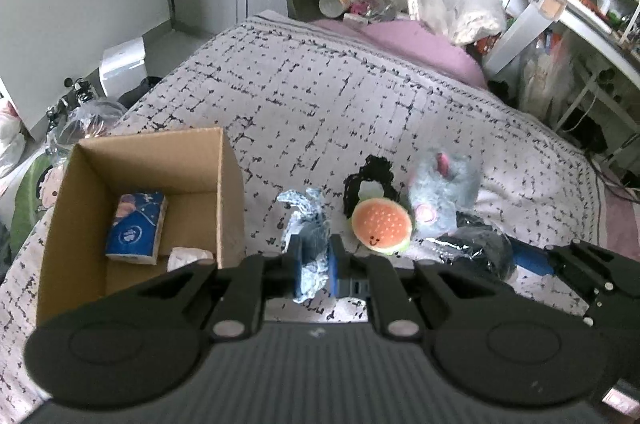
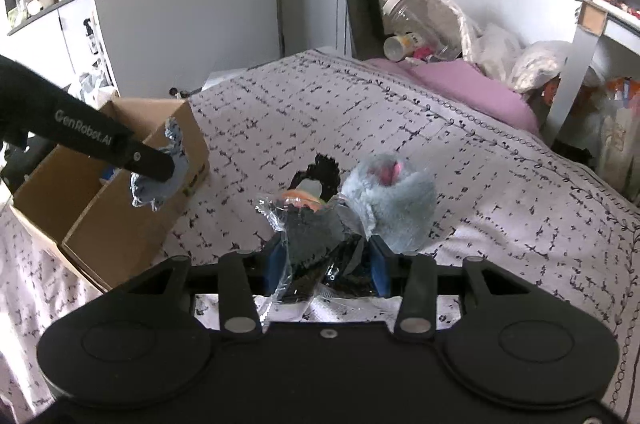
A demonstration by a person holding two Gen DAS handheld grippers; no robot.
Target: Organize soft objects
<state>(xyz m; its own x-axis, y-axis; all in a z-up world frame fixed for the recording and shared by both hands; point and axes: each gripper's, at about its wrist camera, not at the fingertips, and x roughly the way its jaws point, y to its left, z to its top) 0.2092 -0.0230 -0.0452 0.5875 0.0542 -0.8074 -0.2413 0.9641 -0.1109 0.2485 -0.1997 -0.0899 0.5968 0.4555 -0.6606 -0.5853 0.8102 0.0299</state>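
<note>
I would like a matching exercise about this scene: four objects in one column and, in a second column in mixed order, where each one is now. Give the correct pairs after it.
Column 1
1. blue tissue pack
2. crumpled blue cloth
3. black item in clear plastic wrap
4. hamburger plush

Column 2
A. lying on the bedspread, held by nothing
B. clamped in the left gripper
C. inside the cardboard box
D. clamped in the right gripper

Pairs: 1-C, 2-B, 3-D, 4-A
</note>
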